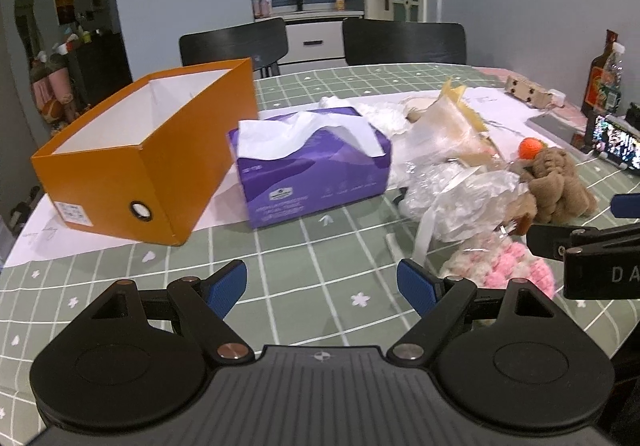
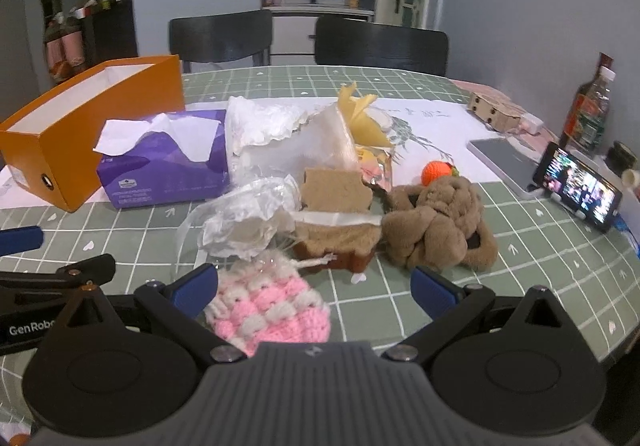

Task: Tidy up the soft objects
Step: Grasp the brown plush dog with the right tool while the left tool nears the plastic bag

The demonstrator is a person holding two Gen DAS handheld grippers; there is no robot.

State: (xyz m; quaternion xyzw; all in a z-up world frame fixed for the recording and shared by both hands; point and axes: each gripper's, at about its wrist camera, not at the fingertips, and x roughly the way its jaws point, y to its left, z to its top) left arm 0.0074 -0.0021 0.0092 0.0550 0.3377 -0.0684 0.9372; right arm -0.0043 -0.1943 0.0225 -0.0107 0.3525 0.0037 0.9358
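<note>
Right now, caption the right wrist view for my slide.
Open right hand-held gripper over pink-white crochet piece, brown plush beyond, orange box far left.

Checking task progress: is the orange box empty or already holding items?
Looks empty: the orange box is lidless, only bare white inner walls show; its floor is hidden.

Green grid-patterned tablecloth (image 2: 440, 310); two black chairs (image 2: 380, 41) at twelve o'clock; lit phone on stand (image 2: 576, 187) and dark glass bottle (image 2: 588, 113) at three o'clock.
</note>
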